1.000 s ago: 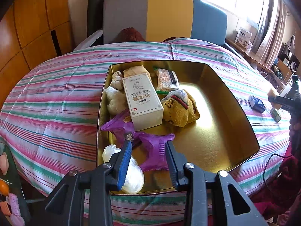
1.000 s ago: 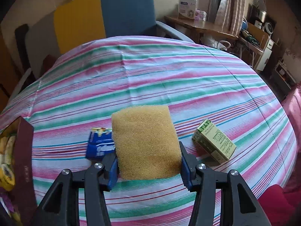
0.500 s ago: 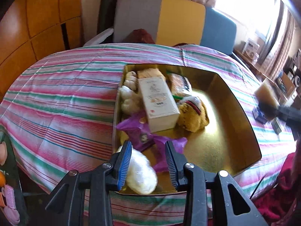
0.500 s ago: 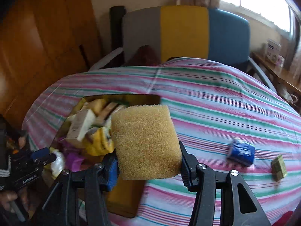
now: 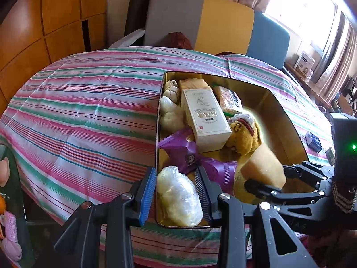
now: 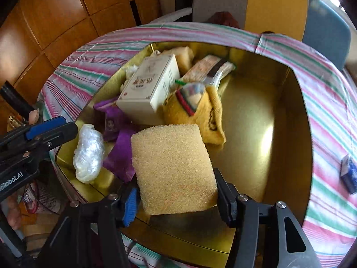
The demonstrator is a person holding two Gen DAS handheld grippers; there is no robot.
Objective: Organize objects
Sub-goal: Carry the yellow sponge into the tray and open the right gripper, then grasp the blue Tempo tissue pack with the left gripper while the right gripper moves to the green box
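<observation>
A gold-lined box sits on the striped tablecloth. It holds a white carton, a yellow plush toy, purple wrappers, a clear plastic bag and snack packs. My right gripper is shut on a yellow sponge and holds it over the box's near part. My left gripper is open at the box's near-left corner, its jaws on either side of the plastic bag.
A small blue box and a green box lie on the cloth right of the gold box. Grey, yellow and blue chair backs stand behind the table. Wooden panels are at the left.
My right gripper has swung left with the sponge, from above the tablecloth to over the gold box. My left gripper has shifted left along the box's near edge.
</observation>
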